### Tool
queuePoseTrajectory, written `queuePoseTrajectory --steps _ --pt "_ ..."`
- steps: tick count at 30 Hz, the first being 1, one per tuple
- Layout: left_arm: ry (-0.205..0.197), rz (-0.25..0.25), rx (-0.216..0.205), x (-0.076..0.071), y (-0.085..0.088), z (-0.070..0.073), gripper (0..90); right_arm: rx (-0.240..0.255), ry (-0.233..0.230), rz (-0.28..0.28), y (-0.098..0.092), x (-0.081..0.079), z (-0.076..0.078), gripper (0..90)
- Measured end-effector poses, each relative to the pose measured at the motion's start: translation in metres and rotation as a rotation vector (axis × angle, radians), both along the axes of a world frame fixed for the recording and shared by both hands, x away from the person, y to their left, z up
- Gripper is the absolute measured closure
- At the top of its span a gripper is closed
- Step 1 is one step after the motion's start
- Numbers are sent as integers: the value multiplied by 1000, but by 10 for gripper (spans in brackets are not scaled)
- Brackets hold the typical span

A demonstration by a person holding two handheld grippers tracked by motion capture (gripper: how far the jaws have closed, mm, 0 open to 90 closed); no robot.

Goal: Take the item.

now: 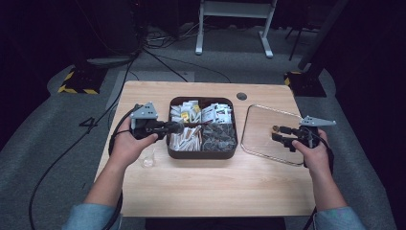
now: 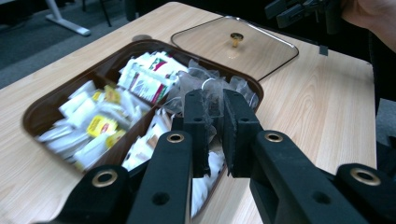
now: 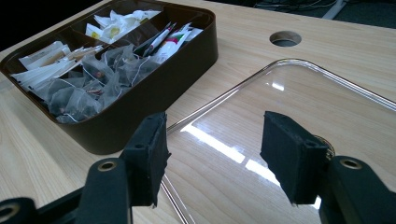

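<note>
A brown compartment tray (image 1: 201, 154) sits mid-table and holds paper sachets (image 1: 191, 111) and clear tea bags (image 1: 219, 135). My left gripper (image 1: 178, 127) reaches over the tray's left rim. Its jaws (image 2: 215, 100) are shut, a thin slit between the pads, and I see nothing held in them. A clear lid (image 1: 261, 120) with a gold knob (image 1: 276, 128) lies flat on the table to the right of the tray. My right gripper (image 1: 276, 133) hovers over the lid beside the knob. It is open (image 3: 212, 126) and empty, and the knob (image 3: 328, 150) peeks out behind its right pad.
A small clear glass (image 1: 147, 160) stands on the table just below my left hand. A round cable hole (image 1: 242, 96) is near the table's far edge. Bare wood stretches along the front edge. A white table frame (image 1: 234, 24) and cables lie on the floor beyond.
</note>
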State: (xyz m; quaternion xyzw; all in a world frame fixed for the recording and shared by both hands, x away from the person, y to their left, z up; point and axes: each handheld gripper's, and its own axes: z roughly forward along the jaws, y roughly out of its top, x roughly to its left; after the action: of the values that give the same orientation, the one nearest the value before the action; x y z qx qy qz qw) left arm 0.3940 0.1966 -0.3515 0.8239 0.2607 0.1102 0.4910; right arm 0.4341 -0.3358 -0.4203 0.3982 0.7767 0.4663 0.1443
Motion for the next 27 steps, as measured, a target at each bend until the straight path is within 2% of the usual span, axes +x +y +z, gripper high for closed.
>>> queuePoseTrajectory --steps 10,22,27 --pt "-15 59 -8 -16 38 -1 814 -11 9 -1 2 -1 -4 417" --pt "-6 107 8 -32 70 -21 814 -17 21 -15 -3 -5 -8 413" --pt "11 126 14 -36 78 -29 814 -19 25 -21 -3 -5 -9 412"
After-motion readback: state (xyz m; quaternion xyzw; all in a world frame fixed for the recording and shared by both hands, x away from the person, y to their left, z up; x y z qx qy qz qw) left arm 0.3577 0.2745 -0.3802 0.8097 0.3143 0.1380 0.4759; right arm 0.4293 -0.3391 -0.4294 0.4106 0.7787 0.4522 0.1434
